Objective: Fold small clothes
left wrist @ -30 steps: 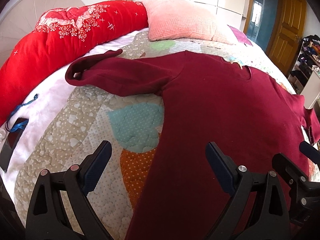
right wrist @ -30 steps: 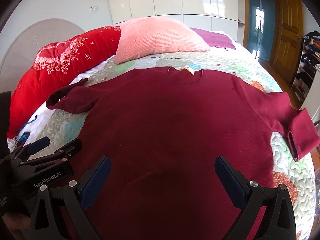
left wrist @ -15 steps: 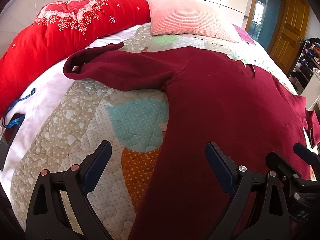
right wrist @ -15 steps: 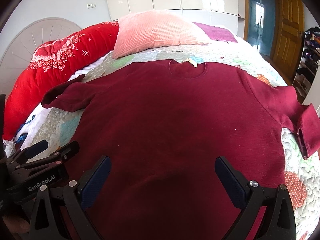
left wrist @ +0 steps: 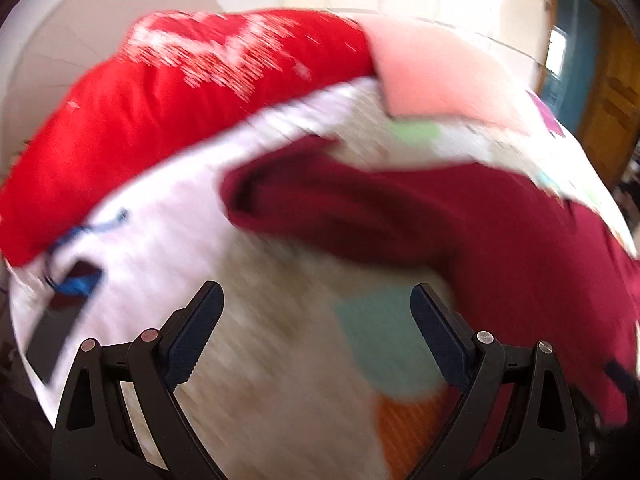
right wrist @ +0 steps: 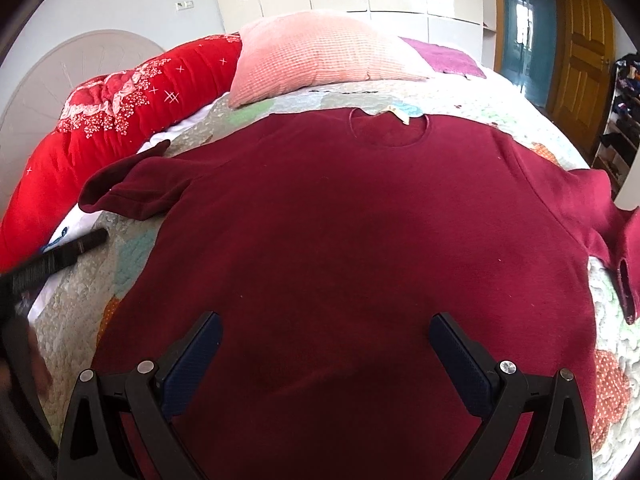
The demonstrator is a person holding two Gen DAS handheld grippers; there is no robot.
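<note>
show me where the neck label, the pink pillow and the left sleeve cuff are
neck label [right wrist: 396,113], right wrist view, on the pale tag at the collar
pink pillow [right wrist: 320,56], right wrist view, middle of its ribbed face
left sleeve cuff [right wrist: 104,192], right wrist view, on the sleeve's open end

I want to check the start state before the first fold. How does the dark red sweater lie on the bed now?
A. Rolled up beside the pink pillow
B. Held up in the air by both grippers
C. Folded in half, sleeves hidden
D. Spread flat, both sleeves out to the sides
D: in the right wrist view the dark red sweater lies flat on the quilt, a sleeve out on each side, neckline toward the pink pillow.
</note>
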